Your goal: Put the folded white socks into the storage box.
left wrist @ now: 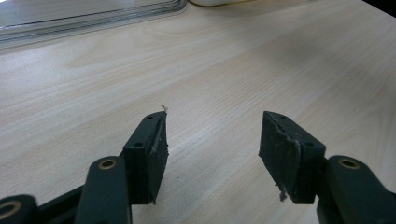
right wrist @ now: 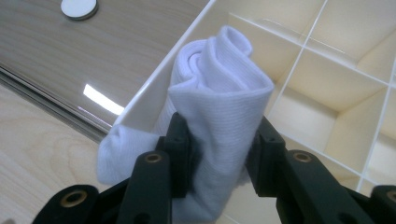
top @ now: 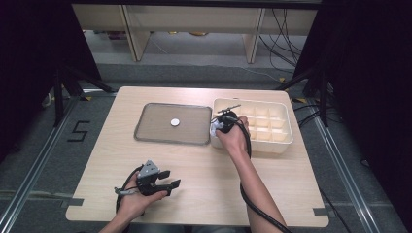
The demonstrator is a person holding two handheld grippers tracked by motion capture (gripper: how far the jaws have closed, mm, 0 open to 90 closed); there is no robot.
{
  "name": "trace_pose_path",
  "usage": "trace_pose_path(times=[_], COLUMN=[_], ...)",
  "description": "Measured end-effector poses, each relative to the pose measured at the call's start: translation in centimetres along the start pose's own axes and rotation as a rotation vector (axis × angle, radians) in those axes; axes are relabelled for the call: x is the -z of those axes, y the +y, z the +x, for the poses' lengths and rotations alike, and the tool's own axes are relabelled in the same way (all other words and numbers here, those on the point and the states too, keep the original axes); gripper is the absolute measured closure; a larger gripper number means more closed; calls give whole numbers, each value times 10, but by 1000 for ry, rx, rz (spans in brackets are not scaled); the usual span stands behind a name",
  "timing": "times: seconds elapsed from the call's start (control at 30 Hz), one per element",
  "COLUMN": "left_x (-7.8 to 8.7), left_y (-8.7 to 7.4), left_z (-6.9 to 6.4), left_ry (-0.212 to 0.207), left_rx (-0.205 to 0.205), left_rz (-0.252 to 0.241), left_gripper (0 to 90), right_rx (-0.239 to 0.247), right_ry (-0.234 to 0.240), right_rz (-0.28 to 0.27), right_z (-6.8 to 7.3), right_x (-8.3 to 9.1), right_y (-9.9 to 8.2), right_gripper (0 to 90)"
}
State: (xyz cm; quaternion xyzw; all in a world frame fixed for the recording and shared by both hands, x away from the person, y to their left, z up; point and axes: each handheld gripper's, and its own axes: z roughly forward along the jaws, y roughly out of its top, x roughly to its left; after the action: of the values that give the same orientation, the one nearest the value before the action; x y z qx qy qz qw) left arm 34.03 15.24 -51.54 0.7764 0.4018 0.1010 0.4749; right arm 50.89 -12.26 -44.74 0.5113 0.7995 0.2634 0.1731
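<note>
The rolled white cloth (right wrist: 215, 107) sits pinched between the jaws of the right gripper (right wrist: 217, 158), hanging over the near left corner of the cream divided box (top: 272, 141). It looks picked up and carried to the box, but not yet lowered into a compartment (right wrist: 303, 112) or let go; that seems to be what remains. Left of the box lies a grey tray (top: 150, 133) bearing a small white disc (top: 175, 122). The left gripper (top: 167, 179) rests near the table's (top: 204, 165) front edge, jaws spread, holding nothing.
</note>
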Motion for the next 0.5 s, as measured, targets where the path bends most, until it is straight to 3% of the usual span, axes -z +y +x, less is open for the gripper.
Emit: trace_pose_path(times=[0.27, 0.5], left_x=[0, 0], left_y=[0, 0], left_z=[0, 0], left_ry=[1, 2], left_rx=[2, 3], left_rz=[-3, 0], left_gripper=[411, 411], right_rx=[-57, -56], right_ry=[19, 7], right_rz=[-13, -13], right_z=[-2, -2], right_x=[1, 1], right_y=[-1, 0], right_gripper=[633, 617])
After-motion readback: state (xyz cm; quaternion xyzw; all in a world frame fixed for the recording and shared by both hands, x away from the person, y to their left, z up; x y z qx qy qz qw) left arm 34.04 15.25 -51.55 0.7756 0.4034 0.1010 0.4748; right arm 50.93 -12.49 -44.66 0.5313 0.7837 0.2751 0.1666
